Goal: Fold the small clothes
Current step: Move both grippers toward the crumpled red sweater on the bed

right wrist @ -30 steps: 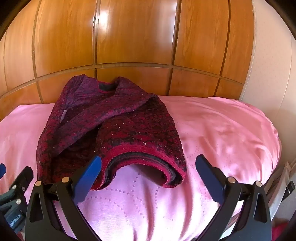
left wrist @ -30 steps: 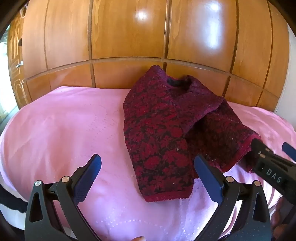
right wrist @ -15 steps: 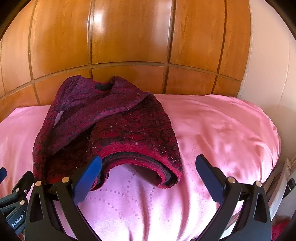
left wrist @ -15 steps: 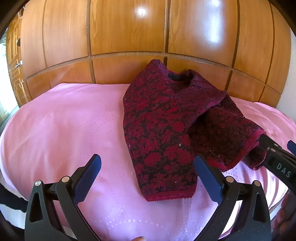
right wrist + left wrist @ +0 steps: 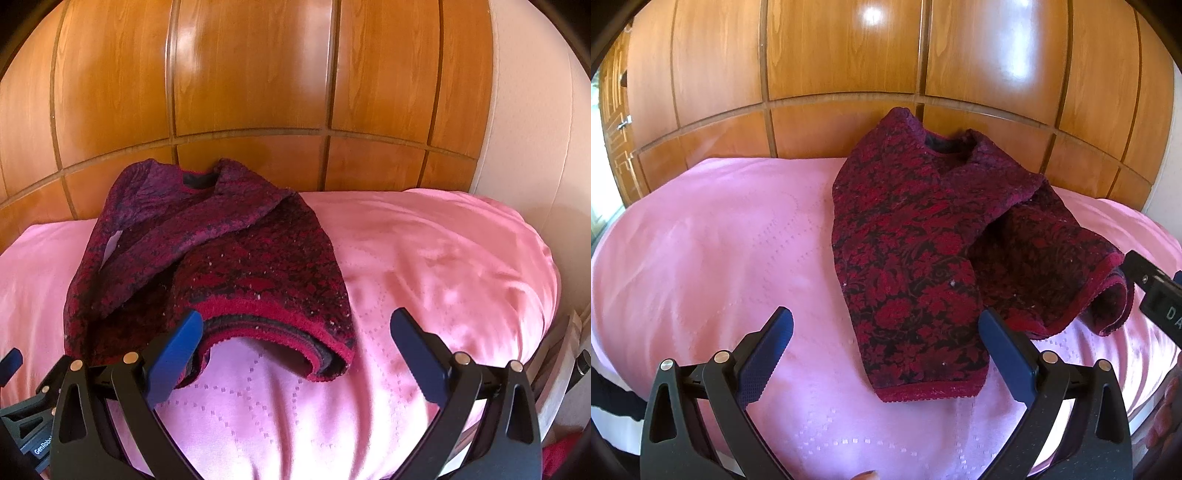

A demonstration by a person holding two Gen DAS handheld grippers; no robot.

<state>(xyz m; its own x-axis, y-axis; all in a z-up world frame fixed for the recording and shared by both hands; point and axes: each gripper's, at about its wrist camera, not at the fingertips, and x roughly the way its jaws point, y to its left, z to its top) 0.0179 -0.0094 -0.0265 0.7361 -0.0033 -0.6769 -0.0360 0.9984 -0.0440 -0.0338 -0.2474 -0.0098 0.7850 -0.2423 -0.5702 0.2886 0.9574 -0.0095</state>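
Sweater (image 5: 916, 258) on bed (image 5: 701, 258), before panelling (image 5: 842, 55)

Two scraps of print show, both cut short. In the left wrist view, the right gripper (image 5: 1156, 291) body at the far right edge carries white letters "DA" — the rest runs out of frame. In the right wrist view, the left gripper (image 5: 22, 424), low left, reads "GenRobo", probably clipped.

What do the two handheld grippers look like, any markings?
Both match: the left gripper and right gripper have black plastic frames with triangular cut-outs, silver pivot pins, and blue fingers with textured pads. White lettering shows on each body as seen from the other camera: "GenRobo..." on the left, "DA..." on the right. No cables visible.
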